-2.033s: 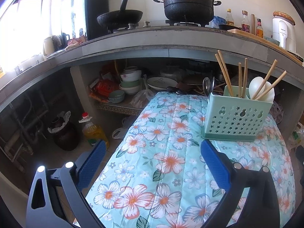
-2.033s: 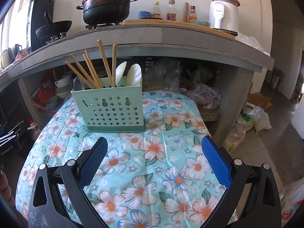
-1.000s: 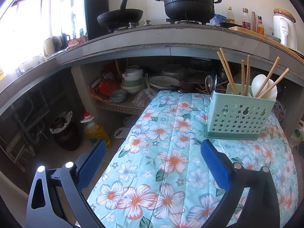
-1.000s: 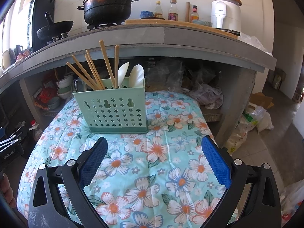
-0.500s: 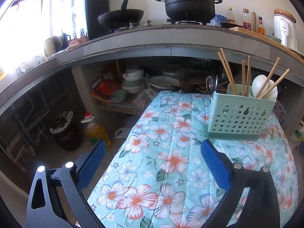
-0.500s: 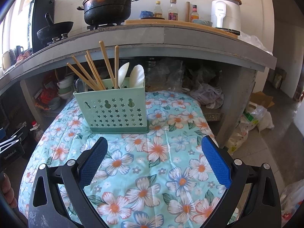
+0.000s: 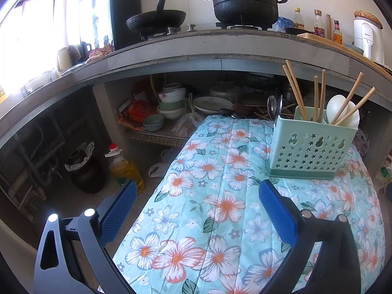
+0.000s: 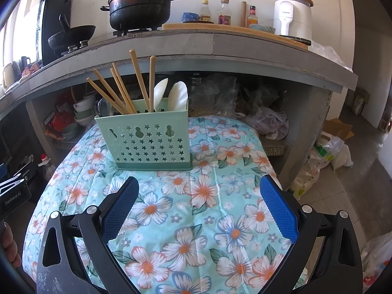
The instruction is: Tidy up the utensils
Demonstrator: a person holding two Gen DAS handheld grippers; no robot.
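left gripper (image 7: pixel 196 203) hovering, fingers spread, empty | right gripper (image 8: pixel 199 199) hovering, spread, empty | green holder (image 8: pixel 147 139) standing on floral cloth (image 8: pixel 208 196), holding chopsticks (image 8: pixel 137 80), white spoons (image 8: pixel 178 95)

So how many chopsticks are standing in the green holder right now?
6 chopsticks in the green holder: by the right wrist view, four lean in its left part, two stand near the middle beside the white spoons. Shorter ones may be hidden.
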